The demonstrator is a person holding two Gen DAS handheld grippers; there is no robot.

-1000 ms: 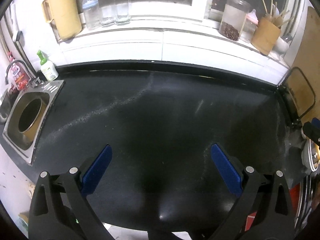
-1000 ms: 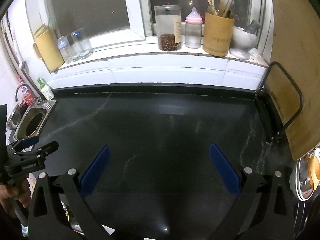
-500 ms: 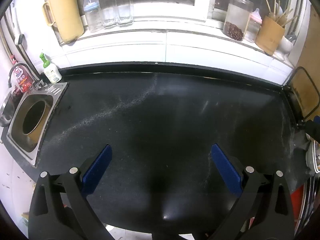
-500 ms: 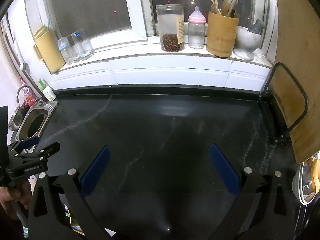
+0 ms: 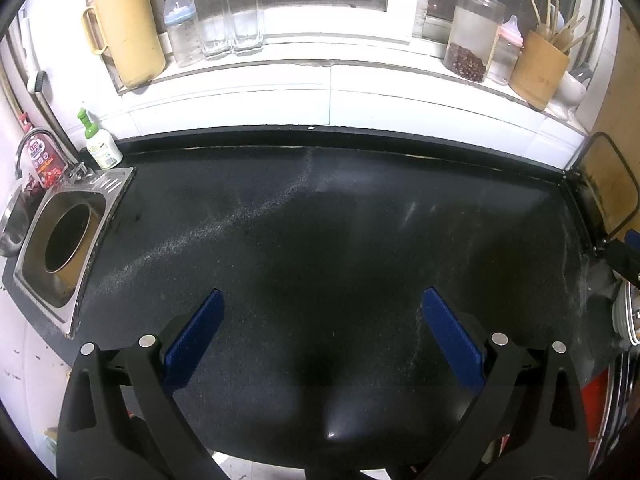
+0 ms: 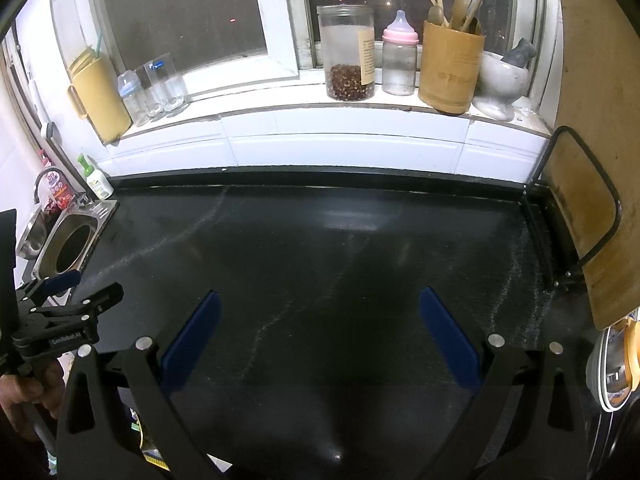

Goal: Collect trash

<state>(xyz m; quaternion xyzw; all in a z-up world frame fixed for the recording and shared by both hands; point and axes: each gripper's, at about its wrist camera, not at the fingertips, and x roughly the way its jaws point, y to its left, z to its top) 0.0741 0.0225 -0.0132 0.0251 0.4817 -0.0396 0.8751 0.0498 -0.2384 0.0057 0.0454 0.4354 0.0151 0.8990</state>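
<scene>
Left wrist view: the left tool [image 5: 320, 324] hangs over the near edge of the black worktop [image 5: 320, 220], its two blue-padded fingers [image 5: 196, 336] spread wide with nothing between them. No trash can be made out anywhere on the dark surface; only pale streaks run across it. At the worktop's left edge sits a square steel bin opening [image 5: 64, 240] with a round hole, and a green-capped soap bottle [image 5: 98, 144] stands at the back left corner. On the white windowsill [image 5: 320, 76] behind the back edge stand a yellow jug [image 5: 128, 32], a baby bottle with a blue cap [image 5: 180, 28] and clear glasses [image 5: 232, 16] to the left, and a jar of dark red contents [image 5: 468, 36] and a bamboo utensil holder [image 5: 540, 68] to the right. A wire rack [image 5: 612, 184] stands at the right edge.

Right wrist view: the right tool [image 6: 320, 324] is likewise over the near edge, its blue pads [image 6: 448, 336] far apart and empty. The left tool [image 6: 68, 300] shows at the near left corner, fingers parted, held by a hand [image 6: 24, 392]. The worktop [image 6: 320, 240] shows no trash here either. The sill carries the jar [image 6: 348, 56], a pink-capped baby bottle [image 6: 400, 60], the utensil holder [image 6: 450, 72] and a stone mortar [image 6: 504, 80]. A wooden board [image 6: 592, 160] leans in the rack at the right edge.
</scene>
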